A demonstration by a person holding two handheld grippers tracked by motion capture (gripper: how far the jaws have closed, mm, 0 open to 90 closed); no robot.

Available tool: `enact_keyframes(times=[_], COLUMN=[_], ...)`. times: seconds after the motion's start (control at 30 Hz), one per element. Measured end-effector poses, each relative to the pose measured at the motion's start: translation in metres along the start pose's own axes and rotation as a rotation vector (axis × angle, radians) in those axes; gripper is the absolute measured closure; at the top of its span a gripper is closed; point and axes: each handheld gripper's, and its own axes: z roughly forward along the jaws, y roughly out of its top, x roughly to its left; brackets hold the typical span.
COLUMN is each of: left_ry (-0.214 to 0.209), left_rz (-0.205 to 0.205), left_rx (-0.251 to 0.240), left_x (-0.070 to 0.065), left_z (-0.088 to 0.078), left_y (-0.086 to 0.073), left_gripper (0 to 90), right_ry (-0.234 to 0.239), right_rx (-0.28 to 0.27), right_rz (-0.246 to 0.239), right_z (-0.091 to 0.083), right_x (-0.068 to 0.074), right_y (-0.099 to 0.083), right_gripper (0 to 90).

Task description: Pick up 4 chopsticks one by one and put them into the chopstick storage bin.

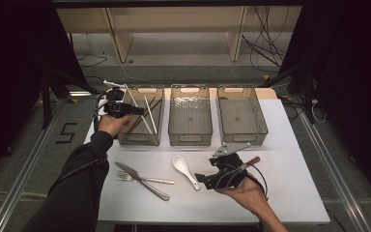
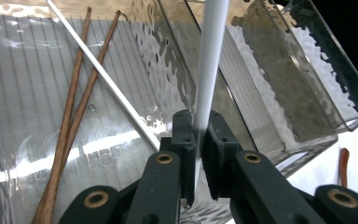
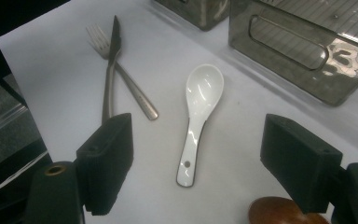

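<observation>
Worktop [image 1: 290,193], white, in a dark room: we list three clear bins. Left bin [image 2: 51,121]: our left hand-held gripper [image 2: 198,140] pinches a white chopstick [image 2: 209,60], long axis running away over the bin. Right hand-held gripper [image 3: 196,163], spread, faces the white spoon [image 3: 198,116].

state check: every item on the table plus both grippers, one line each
left gripper: shut on white chopstick
white chopstick: held, over left bin
left bin: holds two brown chopsticks and another white one
middle bin: empty
right bin: empty
right gripper: open, holds nothing
white spoon: on table, bowl up
knife: lying across fork
</observation>
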Motion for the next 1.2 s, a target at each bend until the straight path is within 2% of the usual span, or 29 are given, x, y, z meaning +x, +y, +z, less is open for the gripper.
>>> enact_keyframes(times=[0.13,0.37,0.43,0.53,0.6,0.73,0.8,0.93,1.03,1.13,1.2], left_ry=[0.045,0.088,0.109,0.116,0.108,0.096,0.076,0.006,-0.031,-0.055,-0.055], left_rz=[-0.006,-0.013,-0.007,-0.016,-0.022,-0.013,-0.002,0.019,0.038,0.065,0.090], left_rx=[-0.001,0.013,0.013,0.013,0.004,-0.014,-0.032,-0.046,-0.074,-0.093,-0.089], left_x=[0.001,0.002,0.000,0.002,0.003,-0.001,-0.005,-0.015,-0.023,-0.030,-0.036], left_z=[0.004,0.014,0.015,0.015,0.012,0.003,-0.004,-0.020,-0.032,-0.041,-0.045], left_y=[0.002,0.005,0.005,0.005,0.005,0.004,0.003,-0.003,-0.010,-0.017,-0.019], left_gripper=[80.5,78.7,75.2,63.0,61.8,51.2,45.8,35.7,30.4,27.0,25.3], right_ry=[0.002,0.004,0.004,0.004,0.004,0.004,0.003,0.002,-0.001,0.000,-0.004], right_rx=[0.002,0.003,0.003,0.002,0.001,0.000,0.002,0.000,0.000,0.003,0.007], right_rz=[-0.002,-0.005,-0.006,-0.004,-0.004,-0.003,-0.002,-0.001,-0.003,-0.002,-0.004], right_z=[0.000,0.000,0.000,0.000,0.000,-0.001,-0.001,-0.001,-0.001,0.000,0.000], right_x=[0.001,0.000,0.000,0.000,-0.001,-0.001,-0.001,0.000,0.000,0.000,0.000], right_y=[0.000,0.000,0.000,0.000,0.000,0.000,0.000,0.000,0.000,-0.001,-0.001], right_gripper=[26.3,26.4,26.4,26.4,26.4,26.4,26.4,26.4,26.4,26.4,26.4])
